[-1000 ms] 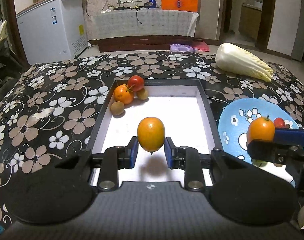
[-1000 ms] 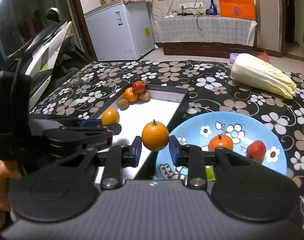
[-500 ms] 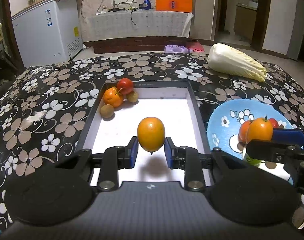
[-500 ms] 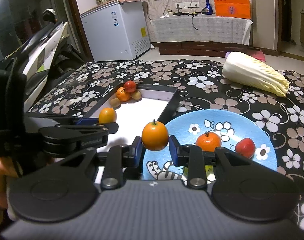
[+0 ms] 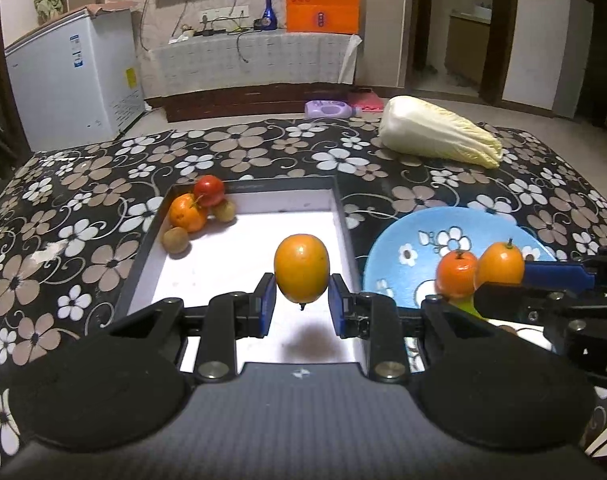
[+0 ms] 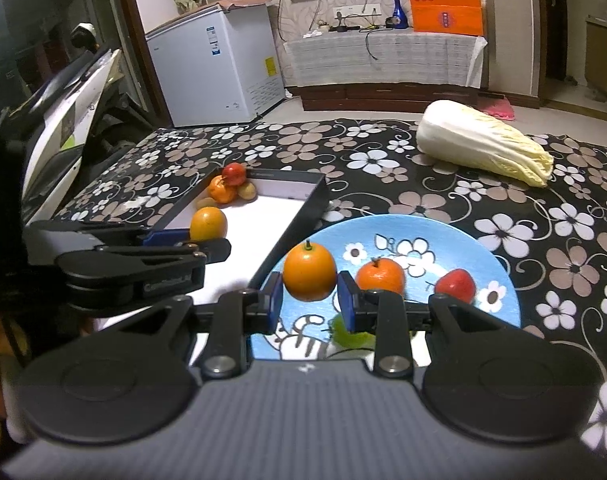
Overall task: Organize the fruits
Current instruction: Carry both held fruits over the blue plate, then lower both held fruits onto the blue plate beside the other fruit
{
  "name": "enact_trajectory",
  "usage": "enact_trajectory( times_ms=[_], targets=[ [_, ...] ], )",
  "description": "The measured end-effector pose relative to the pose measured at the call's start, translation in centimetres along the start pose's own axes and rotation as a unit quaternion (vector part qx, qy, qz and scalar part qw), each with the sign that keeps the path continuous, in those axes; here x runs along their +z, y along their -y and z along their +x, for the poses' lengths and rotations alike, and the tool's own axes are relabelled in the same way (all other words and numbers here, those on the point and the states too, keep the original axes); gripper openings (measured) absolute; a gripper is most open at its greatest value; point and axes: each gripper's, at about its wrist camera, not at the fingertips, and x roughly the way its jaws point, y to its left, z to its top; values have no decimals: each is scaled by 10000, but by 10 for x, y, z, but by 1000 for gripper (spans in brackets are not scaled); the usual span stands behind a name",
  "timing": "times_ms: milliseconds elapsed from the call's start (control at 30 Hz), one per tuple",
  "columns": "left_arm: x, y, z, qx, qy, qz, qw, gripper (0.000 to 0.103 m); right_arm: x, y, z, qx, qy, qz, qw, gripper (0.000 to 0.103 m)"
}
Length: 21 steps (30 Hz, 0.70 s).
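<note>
**Me:** Oranges first: my left gripper [image 5: 301, 304] is clamped on one orange [image 5: 301, 267], its blue pads [image 5: 268, 300] pressing the lower flanks, stem nub pointing down. It hangs above the white floor of the black tray [image 5: 345, 216], casting a shadow below. My right gripper [image 6: 309, 296] pinches a second orange [image 6: 309, 271], stem up, over the near left rim of the blue plate [image 6: 499, 276].

**Partner:** How do they feel to handle?

**Me:** My guess is firm, light and smooth-skinned. Round, so they could roll or squirt out if squeezed off-centre. Both grips sit a little below the widest girth, which I'd call adequate; taking them across the middle would be safer.

**Partner:** What's around you?

**Me:** On the plate, a tangerine [image 6: 380, 276] sits just beside my right fingers, a small red fruit [image 6: 455, 285] further right, and something green lies partly hidden under the gripper. In the tray, a cluster is packed into the far left corner: a tangerine [image 5: 187, 213], a red fruit [image 5: 209, 191] and two small brownish ones. The rest of the tray floor is bare, so there is plenty of room to set down.

**Partner:** Edges to mind?

**Me:** The tray's raised right wall stands between tray and plate, and my two grippers are near each other. A napa cabbage [image 5: 439, 133] lies well apart on the floral cloth [image 5: 83, 200].
</note>
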Motion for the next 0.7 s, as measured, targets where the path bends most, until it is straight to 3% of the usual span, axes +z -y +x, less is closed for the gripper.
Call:
enact_trajectory(
  times_ms=[700],
  targets=[
    [0, 43, 2, -558, 89, 248, 9981, 33, -7, 46, -17, -559, 47, 292, 9980, 33]
  ],
)
